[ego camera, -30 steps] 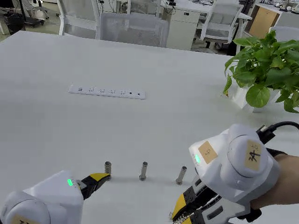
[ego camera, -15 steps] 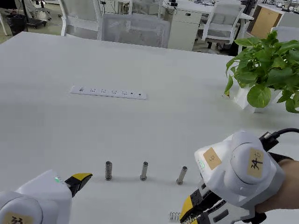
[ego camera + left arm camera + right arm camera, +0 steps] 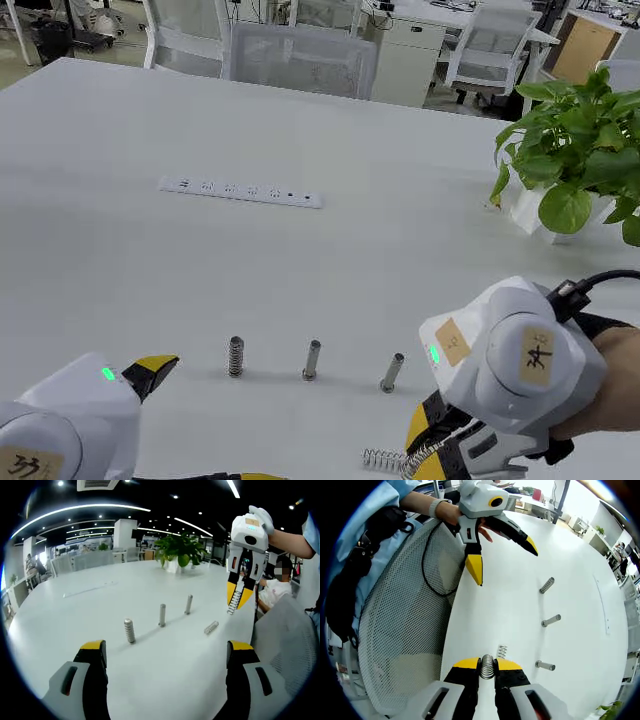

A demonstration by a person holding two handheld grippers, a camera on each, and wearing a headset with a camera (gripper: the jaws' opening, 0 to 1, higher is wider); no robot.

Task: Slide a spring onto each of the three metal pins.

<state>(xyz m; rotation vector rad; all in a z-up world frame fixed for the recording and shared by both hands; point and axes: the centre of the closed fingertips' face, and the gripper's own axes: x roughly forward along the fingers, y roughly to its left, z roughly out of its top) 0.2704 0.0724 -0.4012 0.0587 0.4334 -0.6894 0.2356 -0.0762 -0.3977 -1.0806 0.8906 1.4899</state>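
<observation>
Three metal pins stand in a row on the white table. The left pin (image 3: 236,356) wears a spring. The middle pin (image 3: 312,360) and right pin (image 3: 391,372) are bare. A loose spring (image 3: 383,460) lies in front of the right pin. My right gripper (image 3: 486,667) is shut on another spring (image 3: 486,664) and hangs above the table's near edge (image 3: 236,594). My left gripper (image 3: 165,652) stands open with nothing in it, short of the sprung pin (image 3: 129,630), at the lower left of the head view (image 3: 200,420).
A white power strip (image 3: 240,192) lies further back on the table. A potted plant (image 3: 575,150) stands at the right edge. White mesh chairs (image 3: 300,60) line the far side. A mesh chair (image 3: 405,625) sits close by the person at the near edge.
My left gripper has drawn back from the sprung pin toward the near left, its jaws now spread. My right gripper has stayed near the loose spring at the front right.
</observation>
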